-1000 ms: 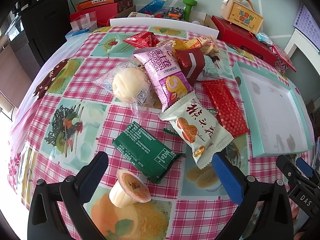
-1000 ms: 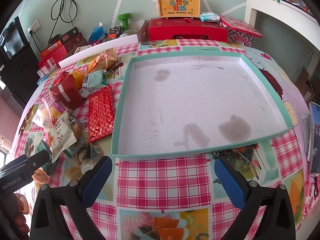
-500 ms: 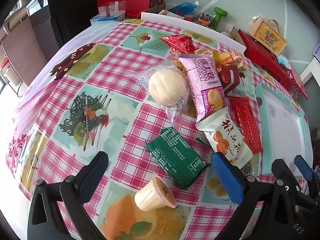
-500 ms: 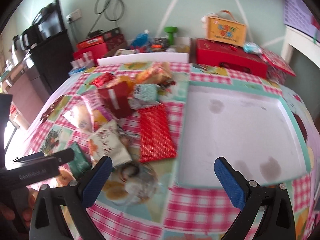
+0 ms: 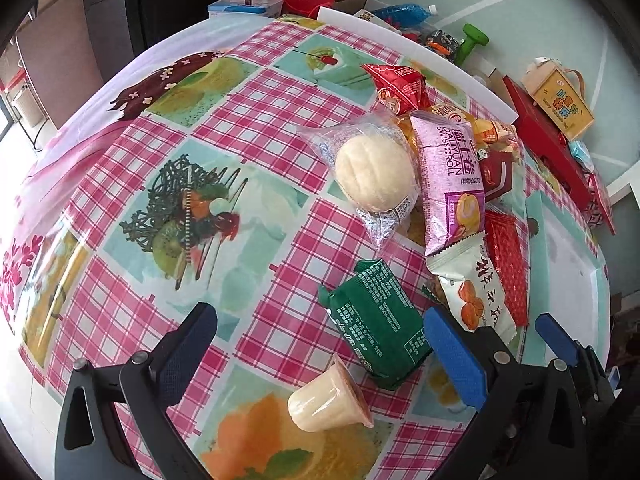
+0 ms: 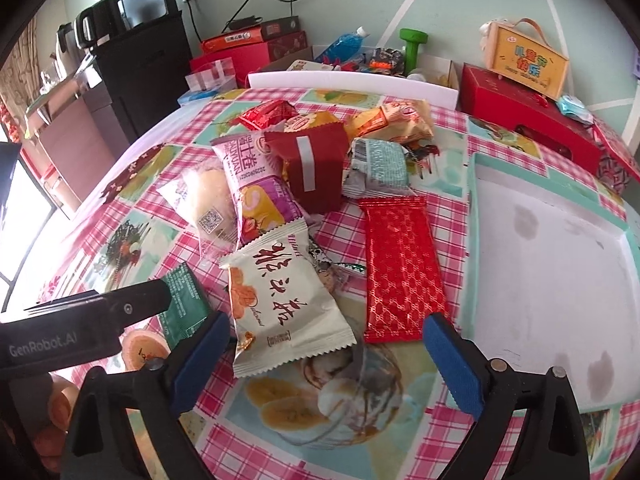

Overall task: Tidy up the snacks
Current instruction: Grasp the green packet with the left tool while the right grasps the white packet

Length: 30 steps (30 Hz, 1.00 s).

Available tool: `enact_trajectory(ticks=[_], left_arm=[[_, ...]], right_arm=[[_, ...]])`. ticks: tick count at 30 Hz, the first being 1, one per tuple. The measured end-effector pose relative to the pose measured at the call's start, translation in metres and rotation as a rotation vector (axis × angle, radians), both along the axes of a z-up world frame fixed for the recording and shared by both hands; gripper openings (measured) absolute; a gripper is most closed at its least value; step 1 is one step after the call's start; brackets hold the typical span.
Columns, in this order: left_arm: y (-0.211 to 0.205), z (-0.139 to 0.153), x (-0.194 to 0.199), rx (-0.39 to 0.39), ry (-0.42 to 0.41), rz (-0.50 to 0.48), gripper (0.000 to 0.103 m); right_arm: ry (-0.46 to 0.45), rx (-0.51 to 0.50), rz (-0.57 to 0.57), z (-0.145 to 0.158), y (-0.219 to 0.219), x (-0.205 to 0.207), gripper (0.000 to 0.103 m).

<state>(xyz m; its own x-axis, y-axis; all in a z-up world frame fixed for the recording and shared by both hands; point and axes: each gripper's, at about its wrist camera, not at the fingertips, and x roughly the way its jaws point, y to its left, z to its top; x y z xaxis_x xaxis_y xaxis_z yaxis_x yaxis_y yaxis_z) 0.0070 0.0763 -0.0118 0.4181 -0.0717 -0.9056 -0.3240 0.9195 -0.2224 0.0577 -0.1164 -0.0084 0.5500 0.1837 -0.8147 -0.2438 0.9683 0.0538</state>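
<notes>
The left gripper [image 5: 320,354] points steeply down, its jaws spread wide with nothing pressed between the blue pads. The right gripper [image 6: 326,360] tilts down too — jaws wide but closing, gripping nothing. Fingers of the person's left hand [image 6: 52,412] show behind the left gripper's body.

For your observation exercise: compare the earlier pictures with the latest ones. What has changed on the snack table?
Both tongs swung left over the table: the right tongs left the tray for the white packet, jaws closing, nothing gripped. The left tongs hover by the jelly cup, open. No snack has moved; the tray remains empty.
</notes>
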Motion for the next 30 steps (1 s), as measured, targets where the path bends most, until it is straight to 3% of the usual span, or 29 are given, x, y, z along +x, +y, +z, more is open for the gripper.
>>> enact_trajectory(ticks=[5, 13, 24, 30], left_arm=[[-0.005, -0.004, 0.009, -0.045, 0.018, -0.018, 0.103], [-0.015, -0.008, 0.018, -0.076, 0.034, -0.034, 0.09], [-0.041, -0.021, 0.042, -0.051, 0.08, -0.066, 0.069], [-0.056, -0.025, 0.057, -0.032, 0.075, -0.08, 0.05]], right_arm=[[-0.002, -0.019, 0.041, -0.005, 0.011, 0.005, 0.091], [0.035, -0.013, 0.053, -0.014, 0.014, 0.013, 0.064], [0.053, -0.003, 0.0, -0.014, -0.002, 0.014, 0.062], [0.062, -0.004, -0.024, -0.014, -0.01, 0.016, 0.062]])
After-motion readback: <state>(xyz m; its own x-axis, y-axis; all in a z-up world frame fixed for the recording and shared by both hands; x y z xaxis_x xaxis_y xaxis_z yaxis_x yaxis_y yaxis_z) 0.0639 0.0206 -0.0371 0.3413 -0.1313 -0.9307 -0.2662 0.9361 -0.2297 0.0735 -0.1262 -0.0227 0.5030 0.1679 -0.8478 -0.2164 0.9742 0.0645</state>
